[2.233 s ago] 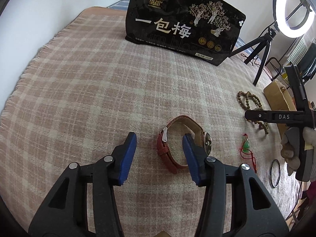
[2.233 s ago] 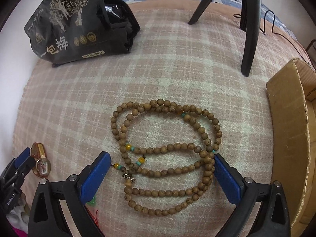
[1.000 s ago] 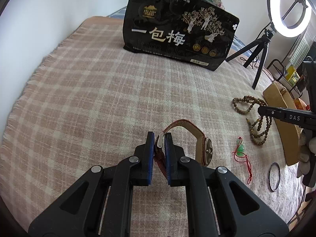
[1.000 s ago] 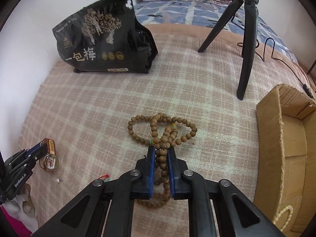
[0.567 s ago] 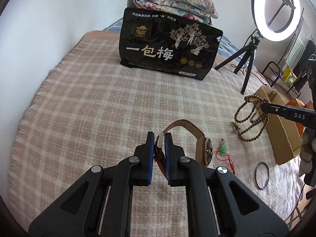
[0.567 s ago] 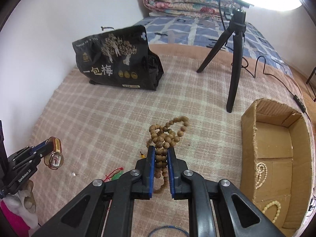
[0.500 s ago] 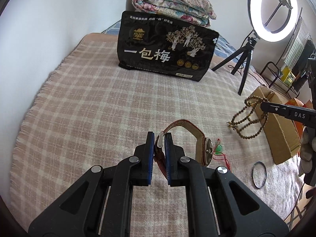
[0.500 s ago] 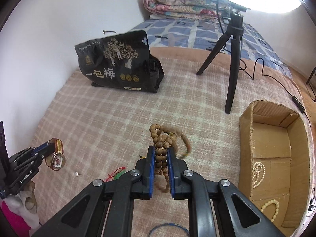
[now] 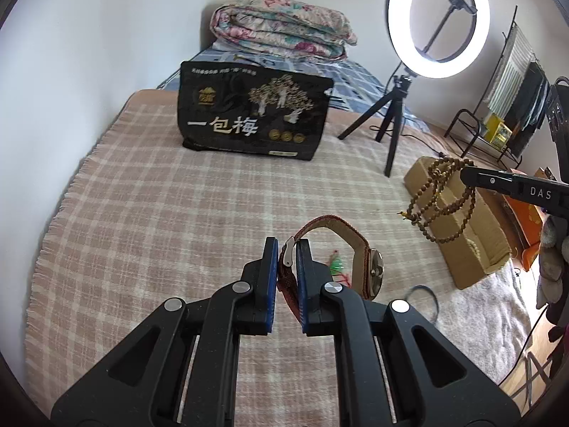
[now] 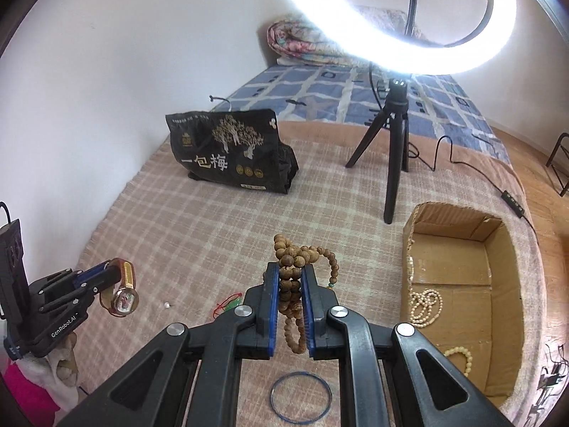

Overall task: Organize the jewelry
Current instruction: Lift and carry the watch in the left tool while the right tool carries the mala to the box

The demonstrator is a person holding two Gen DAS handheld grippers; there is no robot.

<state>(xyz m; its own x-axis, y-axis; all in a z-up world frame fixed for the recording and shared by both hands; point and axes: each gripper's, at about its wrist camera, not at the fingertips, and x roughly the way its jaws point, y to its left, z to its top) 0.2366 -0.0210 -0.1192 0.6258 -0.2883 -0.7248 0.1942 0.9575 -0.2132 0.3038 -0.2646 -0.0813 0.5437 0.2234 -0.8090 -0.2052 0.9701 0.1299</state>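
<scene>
Both grippers have risen well clear of the plaid blanket (image 9: 149, 192) since the earlier frames, each carrying off the piece it closed on there. The left gripper (image 9: 287, 267) has its blue pads pinched on the red strap of the wristwatch (image 9: 370, 270), close to the silver buckle; the strap arches up and to the right of the jaws, and the gold-rimmed case hangs on edge beside the right finger. From the right wrist view the same watch (image 10: 124, 297) dangles off the blanket, its dial facing the camera. The right gripper (image 10: 288, 284) is clamped on a bunch of strands of the wooden bead necklace (image 10: 290, 277); some beads bulge above the pads and more hang below them, and in the left wrist view the loops (image 9: 441, 199) swing free in front of the cardboard box (image 9: 473, 249). That open box (image 10: 505, 284) sits at the right edge of the bed with pale bead strings (image 10: 425, 307) lying on its floor. Still on the blanket are a thin dark bangle (image 10: 301, 400) just below the right gripper, a small red-corded green charm (image 10: 229, 302) between the two grippers, and a tiny white speck (image 10: 166, 305) that may be a loose bead, though it is too small to tell. Farther back stand a black snack bag (image 9: 252, 117) and a ring light (image 9: 439, 17) on its tripod, with a folded quilt (image 9: 281, 28) against the wall.
</scene>
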